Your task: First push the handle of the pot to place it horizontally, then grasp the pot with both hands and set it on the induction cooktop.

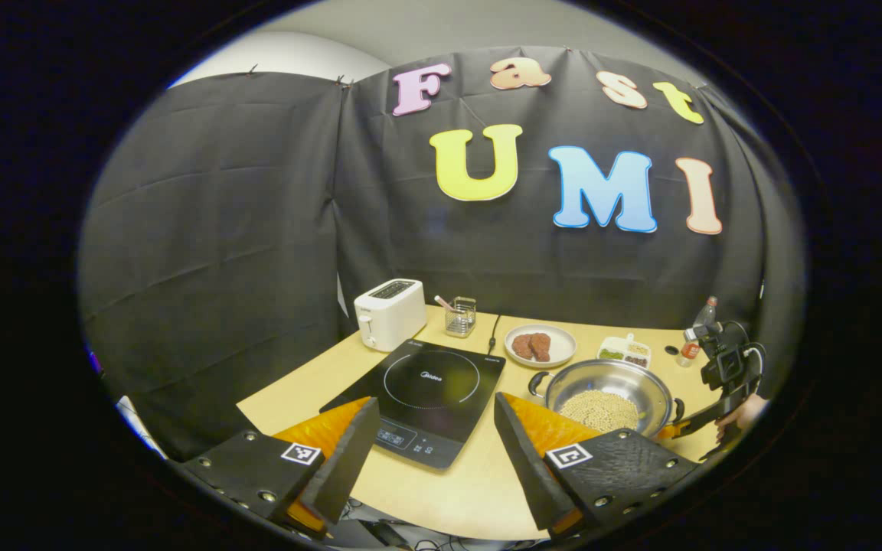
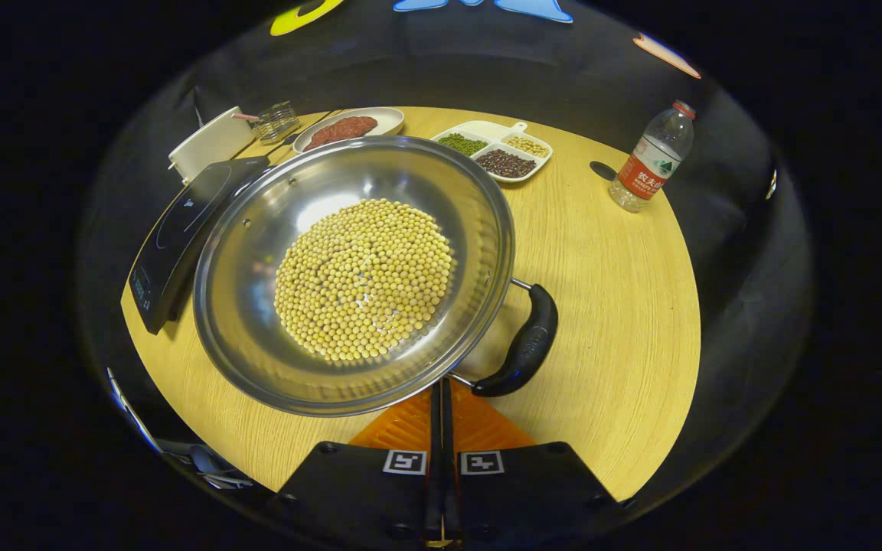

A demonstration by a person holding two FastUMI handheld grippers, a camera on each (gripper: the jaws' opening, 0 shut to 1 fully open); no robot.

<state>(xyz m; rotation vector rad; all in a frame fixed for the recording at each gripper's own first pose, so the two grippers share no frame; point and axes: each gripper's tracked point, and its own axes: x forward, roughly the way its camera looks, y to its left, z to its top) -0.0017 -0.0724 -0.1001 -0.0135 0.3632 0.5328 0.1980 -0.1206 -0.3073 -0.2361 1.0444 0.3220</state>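
Two black loop handles stick out from opposite sides of the wide, shallow stainless-steel pot (image 2: 357, 275), which sits on the pale wooden table (image 2: 609, 306) with a heap of yellow soybeans (image 2: 364, 279) in its bottom. In the right gripper view the right gripper (image 2: 439, 398) has its two fingers pressed together with no gap and nothing between them, their tips at the pot's near rim, just beside the lower end of the near black handle (image 2: 527, 340); whether they touch the rim or the handle cannot be told. The black glass induction cooktop (image 1: 426, 390) lies beside the pot, on its left in both views. In the left gripper view the left gripper (image 1: 435, 451) hangs with its fingers spread wide and holding nothing, above the cooktop's near edge, the pot (image 1: 611, 394) off to its right and apart from both fingers. Farther back stand a white toaster (image 1: 389, 312), a small clear glass holder (image 1: 460, 316), a white plate of brown meat (image 1: 539, 346), a white divided dish of beans (image 2: 493, 149) and a clear plastic water bottle with a red label (image 2: 651, 161)
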